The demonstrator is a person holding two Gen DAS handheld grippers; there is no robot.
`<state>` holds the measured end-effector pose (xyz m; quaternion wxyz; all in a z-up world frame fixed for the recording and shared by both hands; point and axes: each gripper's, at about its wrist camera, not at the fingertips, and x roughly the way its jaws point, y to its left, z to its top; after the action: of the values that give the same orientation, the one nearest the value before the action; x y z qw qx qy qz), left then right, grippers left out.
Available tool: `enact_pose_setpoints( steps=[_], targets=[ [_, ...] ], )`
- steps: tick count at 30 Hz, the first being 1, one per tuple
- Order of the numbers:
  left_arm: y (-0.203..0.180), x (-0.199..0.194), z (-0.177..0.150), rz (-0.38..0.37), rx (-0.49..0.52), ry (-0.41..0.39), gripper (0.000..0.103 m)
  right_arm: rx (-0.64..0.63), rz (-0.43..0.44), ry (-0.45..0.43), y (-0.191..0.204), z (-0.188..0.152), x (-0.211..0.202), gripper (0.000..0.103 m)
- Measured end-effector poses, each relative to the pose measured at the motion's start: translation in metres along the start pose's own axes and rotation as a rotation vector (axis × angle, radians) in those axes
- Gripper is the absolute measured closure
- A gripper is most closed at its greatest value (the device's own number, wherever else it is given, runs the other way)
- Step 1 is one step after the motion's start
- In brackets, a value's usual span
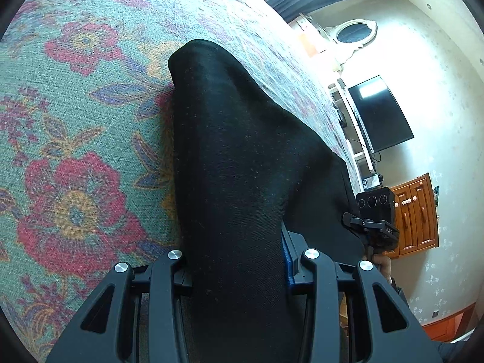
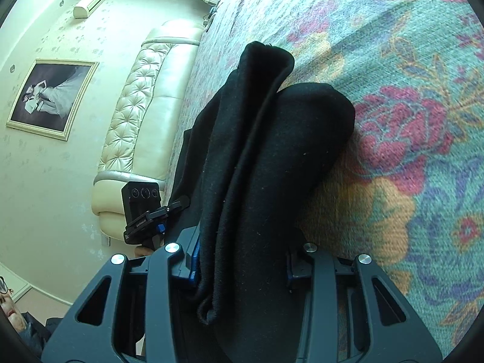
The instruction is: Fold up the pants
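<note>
Tools [image 1: 239, 272] [image 2: 242, 267] — black pants [image 1: 242, 157] clamped

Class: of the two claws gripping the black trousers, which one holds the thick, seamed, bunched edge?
The right claw: black fabric trousers show bunched seamed folds there; the left claw holds smooth cloth.

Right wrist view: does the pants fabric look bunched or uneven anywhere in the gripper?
Yes. The black pants sit unevenly in the right gripper: a hemmed edge stands up as a narrow ridge on the left while a rounder fold bulges right, onto the floral bedspread. The layers are not aligned.
</note>
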<state>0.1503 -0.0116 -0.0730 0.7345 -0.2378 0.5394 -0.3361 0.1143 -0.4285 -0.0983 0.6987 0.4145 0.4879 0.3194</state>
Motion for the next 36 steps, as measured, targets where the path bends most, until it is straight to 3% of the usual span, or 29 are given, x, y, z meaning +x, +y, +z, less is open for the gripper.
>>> enact_pose_setpoints(
  steps=[16, 31, 36],
  targets=[
    [0.014, -0.019, -0.004, -0.006, -0.033, -0.038, 0.064, -0.005, -0.003, 0.039, 0.013, 0.014, 0.034, 0.065],
    [0.018, -0.02, -0.006, -0.025, -0.034, -0.048, 0.064, 0.003, 0.012, 0.04, 0.013, 0.015, 0.036, 0.065],
    [0.018, -0.02, -0.006, -0.03, -0.03, -0.055, 0.057, 0.017, 0.025, 0.038, 0.011, 0.014, 0.034, 0.062]
  ],
)
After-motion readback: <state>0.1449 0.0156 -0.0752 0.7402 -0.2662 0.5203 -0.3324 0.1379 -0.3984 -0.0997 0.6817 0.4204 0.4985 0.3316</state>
